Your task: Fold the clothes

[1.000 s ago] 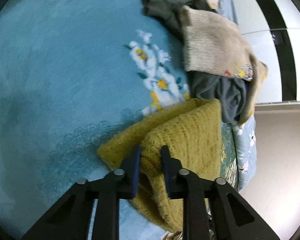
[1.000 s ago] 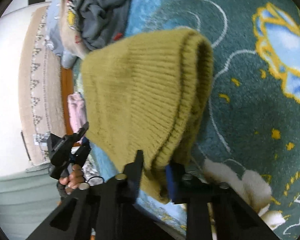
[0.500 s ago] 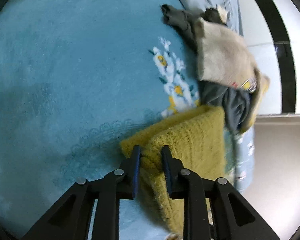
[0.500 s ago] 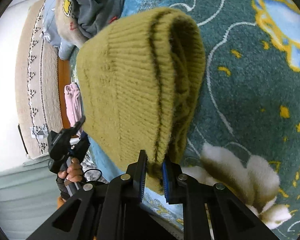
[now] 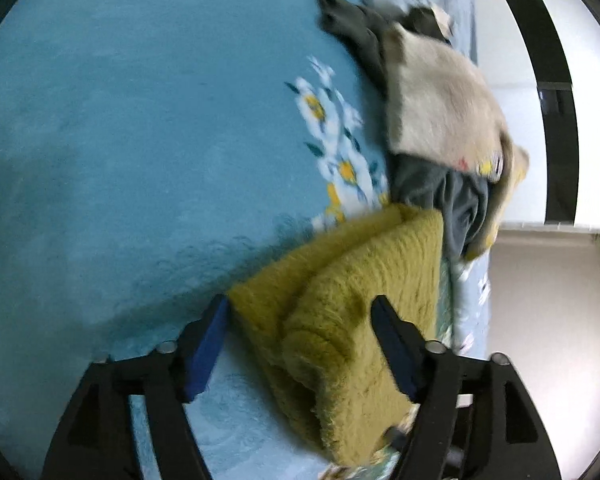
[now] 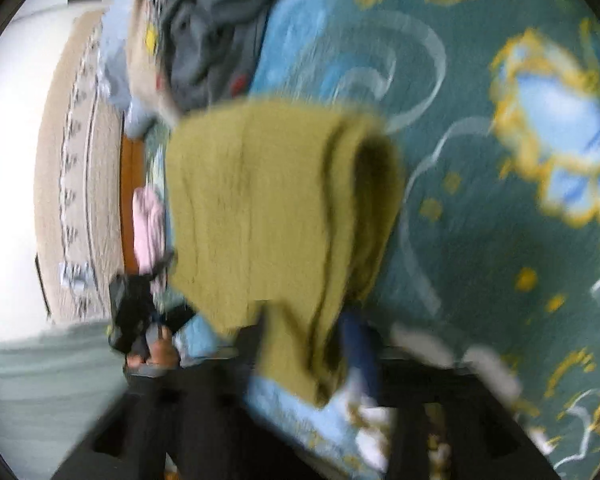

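A folded olive-yellow knit sweater lies on the blue floral blanket. My left gripper is open, its jaws standing wide on either side of the sweater's near edge. In the blurred right wrist view the same sweater hangs in front of my right gripper, whose jaws stand apart around its lower edge. The left gripper and the hand holding it show at the lower left of that view.
A pile of clothes, a beige sweater over dark grey garments, lies beyond the sweater near the bed's edge. The pile also shows in the right wrist view. A pink cloth sits by the wooden bed frame.
My left gripper, shut on the sweater's edge before, has opened wide. My right gripper has also loosened from the sweater, and its view is blurred by motion.
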Action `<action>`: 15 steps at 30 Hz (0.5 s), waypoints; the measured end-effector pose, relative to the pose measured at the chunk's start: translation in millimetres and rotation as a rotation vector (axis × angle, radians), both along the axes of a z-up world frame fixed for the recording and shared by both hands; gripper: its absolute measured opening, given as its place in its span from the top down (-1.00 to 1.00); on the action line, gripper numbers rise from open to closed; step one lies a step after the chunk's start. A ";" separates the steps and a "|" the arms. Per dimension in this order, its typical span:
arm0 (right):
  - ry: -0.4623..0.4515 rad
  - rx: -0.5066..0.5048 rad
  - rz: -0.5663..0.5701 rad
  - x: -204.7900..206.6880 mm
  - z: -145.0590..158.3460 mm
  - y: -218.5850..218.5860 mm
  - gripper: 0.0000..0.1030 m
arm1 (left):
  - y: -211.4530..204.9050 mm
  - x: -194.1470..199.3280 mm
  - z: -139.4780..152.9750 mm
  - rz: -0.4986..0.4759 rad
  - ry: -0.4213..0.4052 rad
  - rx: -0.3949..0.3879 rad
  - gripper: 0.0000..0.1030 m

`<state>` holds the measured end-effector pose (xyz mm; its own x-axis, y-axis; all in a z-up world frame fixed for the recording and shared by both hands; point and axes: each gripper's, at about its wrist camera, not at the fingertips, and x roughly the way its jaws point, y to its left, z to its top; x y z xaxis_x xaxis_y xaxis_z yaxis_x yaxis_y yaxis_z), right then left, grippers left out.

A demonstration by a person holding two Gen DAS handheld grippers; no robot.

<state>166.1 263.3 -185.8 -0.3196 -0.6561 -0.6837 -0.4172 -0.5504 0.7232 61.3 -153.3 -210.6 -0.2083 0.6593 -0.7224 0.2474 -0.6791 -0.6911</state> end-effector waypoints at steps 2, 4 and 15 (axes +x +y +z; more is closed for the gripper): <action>0.023 0.018 -0.053 -1.7 0.2 8.0 -0.58 | 5.6 0.8 -1.0 -0.029 0.000 -0.051 -0.45; 0.035 0.023 -0.110 -4.1 -4.0 14.6 -0.58 | 8.4 2.7 -1.2 -0.039 0.003 -0.078 -0.29; 0.097 0.020 -0.258 -17.8 -15.3 31.7 -0.57 | -1.3 14.7 16.9 0.005 0.039 -0.063 0.34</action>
<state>148.3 295.0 -201.1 -0.5388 -0.5309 -0.6540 -0.4751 -0.4496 0.7564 75.9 -154.6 -193.6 -0.2406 0.6114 -0.7539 0.2243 -0.7207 -0.6560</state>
